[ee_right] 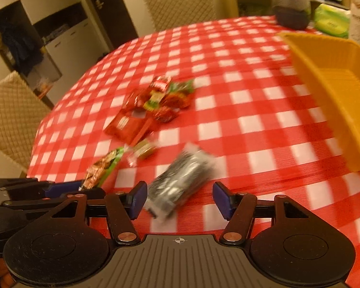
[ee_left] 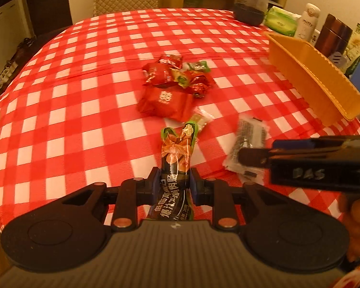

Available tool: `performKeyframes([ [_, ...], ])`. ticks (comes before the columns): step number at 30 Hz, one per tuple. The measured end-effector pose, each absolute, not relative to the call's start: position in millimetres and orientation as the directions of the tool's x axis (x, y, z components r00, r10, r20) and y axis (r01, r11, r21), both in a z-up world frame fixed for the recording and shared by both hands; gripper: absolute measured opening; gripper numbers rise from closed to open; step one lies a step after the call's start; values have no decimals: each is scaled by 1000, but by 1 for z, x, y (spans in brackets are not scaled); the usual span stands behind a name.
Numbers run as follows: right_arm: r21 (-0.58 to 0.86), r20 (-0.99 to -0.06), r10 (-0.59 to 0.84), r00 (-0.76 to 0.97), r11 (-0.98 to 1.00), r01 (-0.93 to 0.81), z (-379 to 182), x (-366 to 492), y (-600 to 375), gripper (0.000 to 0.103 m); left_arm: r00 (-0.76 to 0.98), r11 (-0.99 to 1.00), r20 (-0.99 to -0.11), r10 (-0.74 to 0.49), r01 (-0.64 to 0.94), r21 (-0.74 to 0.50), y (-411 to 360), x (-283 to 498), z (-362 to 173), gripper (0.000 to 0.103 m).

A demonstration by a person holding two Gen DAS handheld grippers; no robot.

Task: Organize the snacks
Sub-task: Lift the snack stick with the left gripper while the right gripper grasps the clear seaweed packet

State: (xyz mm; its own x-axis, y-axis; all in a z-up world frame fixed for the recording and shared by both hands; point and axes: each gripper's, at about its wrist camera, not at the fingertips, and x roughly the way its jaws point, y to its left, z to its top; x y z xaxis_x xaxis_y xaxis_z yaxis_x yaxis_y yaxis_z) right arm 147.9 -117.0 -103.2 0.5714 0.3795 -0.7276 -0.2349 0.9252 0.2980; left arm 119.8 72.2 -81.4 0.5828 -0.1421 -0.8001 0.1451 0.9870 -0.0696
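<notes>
A glossy, crinkled sausage packet [ee_left: 176, 165] was clamped by the left gripper [ee_left: 172, 187]; a black foil pack [ee_right: 180, 182] lay between the right gripper's [ee_right: 180, 198] parted fingers.

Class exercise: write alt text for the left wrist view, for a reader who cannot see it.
The left gripper pinches a dark sausage packet above a red checked tablecloth. Beyond lies a pile of red and green snacks; an orange basket stands at right, and the right gripper reaches toward a black packet.
</notes>
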Motion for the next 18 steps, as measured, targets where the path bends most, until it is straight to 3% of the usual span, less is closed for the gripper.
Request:
performKeyframes([
  [6, 232, -738, 338, 584, 940, -251, -110, 155, -99, 61, 580, 989, -803, -136, 132, -72, 73, 119, -85, 23],
  [11, 105, -749, 268, 606, 951, -290, -112, 160, -102, 52, 581, 988, -802, -137, 139, -68, 70, 119, -84, 24],
  [15, 72, -746, 227, 625, 962, -263, -112, 162, -119, 51, 591, 988, -795, -134, 145, -58, 67, 122, -84, 33],
  [18, 68, -741, 242, 626, 955, -288, -114, 163, -120, 51, 584, 986, -800, -138, 153, -58, 65, 125, -87, 33],
])
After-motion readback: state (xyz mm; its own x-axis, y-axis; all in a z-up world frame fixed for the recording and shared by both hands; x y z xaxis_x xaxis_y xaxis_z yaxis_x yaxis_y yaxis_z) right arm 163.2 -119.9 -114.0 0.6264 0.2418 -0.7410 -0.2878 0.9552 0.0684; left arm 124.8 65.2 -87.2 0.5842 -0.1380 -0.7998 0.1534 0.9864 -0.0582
